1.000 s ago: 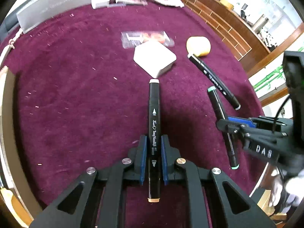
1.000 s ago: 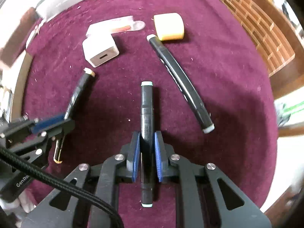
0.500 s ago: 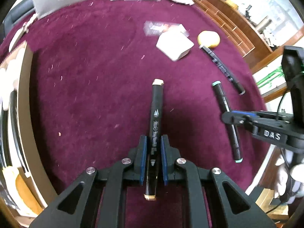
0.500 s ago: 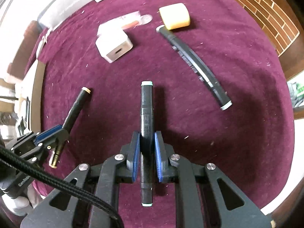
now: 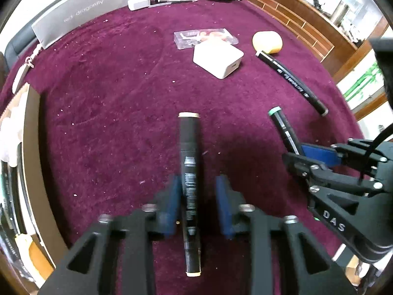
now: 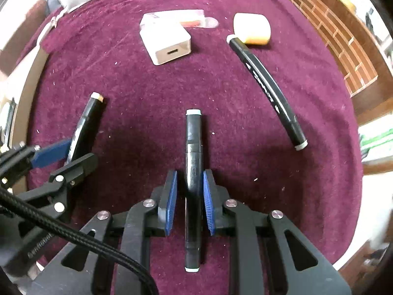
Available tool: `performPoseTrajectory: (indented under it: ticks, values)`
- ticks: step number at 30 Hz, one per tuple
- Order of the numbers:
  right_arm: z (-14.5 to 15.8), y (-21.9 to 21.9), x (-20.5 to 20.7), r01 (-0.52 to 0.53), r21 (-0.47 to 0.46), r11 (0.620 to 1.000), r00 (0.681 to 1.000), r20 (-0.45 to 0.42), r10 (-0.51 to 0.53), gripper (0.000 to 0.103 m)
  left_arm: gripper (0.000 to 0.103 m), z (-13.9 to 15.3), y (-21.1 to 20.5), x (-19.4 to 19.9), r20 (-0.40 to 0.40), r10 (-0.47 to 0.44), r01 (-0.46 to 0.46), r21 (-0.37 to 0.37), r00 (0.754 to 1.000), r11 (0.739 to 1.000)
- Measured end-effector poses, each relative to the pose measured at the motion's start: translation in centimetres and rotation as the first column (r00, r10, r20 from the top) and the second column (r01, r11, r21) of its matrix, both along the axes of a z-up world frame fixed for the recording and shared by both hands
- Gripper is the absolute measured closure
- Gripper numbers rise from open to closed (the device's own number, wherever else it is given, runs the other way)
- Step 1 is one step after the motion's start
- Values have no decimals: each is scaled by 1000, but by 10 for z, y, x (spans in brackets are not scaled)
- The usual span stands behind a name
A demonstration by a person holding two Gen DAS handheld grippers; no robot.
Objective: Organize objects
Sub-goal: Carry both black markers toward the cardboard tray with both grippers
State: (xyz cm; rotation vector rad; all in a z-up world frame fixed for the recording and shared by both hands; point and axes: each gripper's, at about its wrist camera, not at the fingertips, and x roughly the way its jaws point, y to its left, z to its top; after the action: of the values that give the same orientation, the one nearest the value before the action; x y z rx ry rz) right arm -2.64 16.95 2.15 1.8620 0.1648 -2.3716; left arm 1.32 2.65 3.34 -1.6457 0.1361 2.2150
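tongs first: the left tongs [image 5: 197,196] stand released, pads parted to either side of the tan-capped marker [image 5: 189,191], which lies on the worktop [image 5: 110,123] between them, touching the left pad at most. the right tongs [image 6: 189,194] are also parted around the green-capped marker [image 6: 193,186], with a thin gap showing on each side, so that marker looks set down too. the two markers lie near each other, roughly parallel, on the maroon cloth.

judging by this, the step in hand is the letting-go: both markers placed side by side. the next move likely calls for drawing both tongs straight back without nudging the barrels, since round markers would roll easily.

farther out lies a third marker [image 6: 267,91], slanted, its far cap touching the yellow pad [image 6: 251,28]. left of that sits the white charger [image 6: 165,45], with a clear packet [image 6: 186,19] just behind it.

the left view alone shows the grey box [image 5: 81,9] and clutter at the far edge, plus a tray [image 5: 32,147] at the left. the right view alone shows the charger's port face and the full slant of the left-hand marker from the side.
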Motion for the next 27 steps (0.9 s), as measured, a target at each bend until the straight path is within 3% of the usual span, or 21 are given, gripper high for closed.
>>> performPoseTrajectory:
  ticks: [2, 5, 14, 27]
  values:
    - [1, 1, 1, -7, -11, 1000, 1000, 2, 7, 90, 92, 2, -12, -1, 35, 35, -37, 61, 999, 997]
    - [4, 16, 1, 34, -113, 993, 999, 36, -30, 90, 92, 12, -31, 3, 27, 73, -76, 107, 997, 991]
    - [28, 27, 12, 74, -381, 921, 996, 70, -52, 90, 92, 48, -79, 26, -29, 170, -160, 206, 985, 965]
    - [58, -56, 4, -77, -469, 880, 993, 42, 109, 90, 92, 72, -153, 51, -33, 338, -320, 249, 940, 914]
